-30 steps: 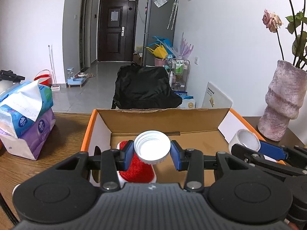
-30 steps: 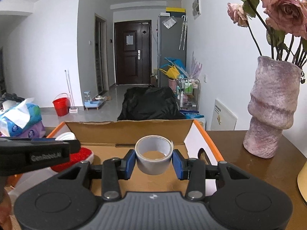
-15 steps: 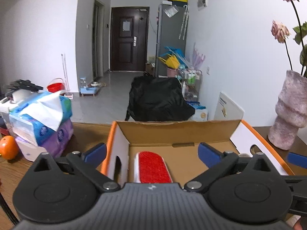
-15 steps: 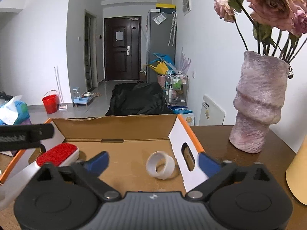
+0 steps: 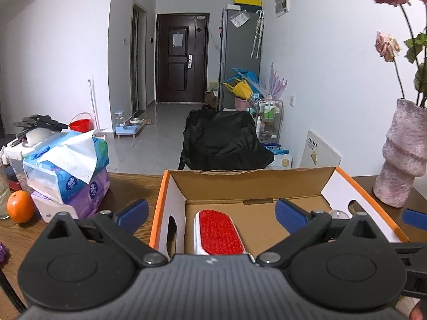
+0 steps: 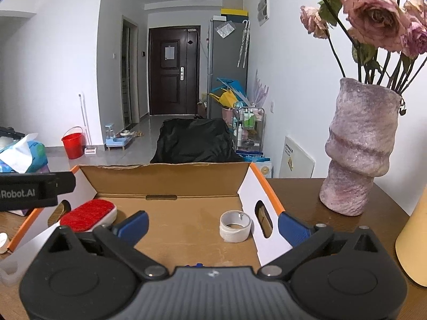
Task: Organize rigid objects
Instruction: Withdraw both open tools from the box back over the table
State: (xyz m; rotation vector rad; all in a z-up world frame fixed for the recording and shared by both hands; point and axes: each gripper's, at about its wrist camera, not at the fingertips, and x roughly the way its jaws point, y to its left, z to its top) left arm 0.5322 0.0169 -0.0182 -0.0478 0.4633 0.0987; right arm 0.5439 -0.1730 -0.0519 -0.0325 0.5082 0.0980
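Left hand-held gripper (image 5: 212, 214) spread wide, blue pads far apart, nothing between them. Jaws just opened. Poised over near edge of open cardboard box with orange rim (image 5: 250, 180) on brown wooden counter (image 5: 128, 186). White lint brush with red bristle face (image 5: 220, 232) flat on box floor, left part, directly below and ahead of left jaws, not touched.

Right hand-held gripper (image 6: 213, 224) also spread wide, empty, jaws just opened. Grey-white roll of tape (image 6: 235, 226) lying on box floor near right wall, hole upward, just ahead of the gap and toward right pad, apart from both pads. Small metal bit visible inside roll, cannot tell what. In right wrist view, lint brush (image 6: 89, 214) at left of box, well apart from tape. Black arm of left tool crossing far left of that view.

Outside box: stacked tissue packs, blue over purple (image 5: 66, 170), left on counter, orange fruit (image 5: 20, 206) beside them. Mottled pink-purple ribbed vase with dried roses (image 6: 359, 149) standing upright right of box, apart from it. Pale yellow object at far right edge, cannot tell what.
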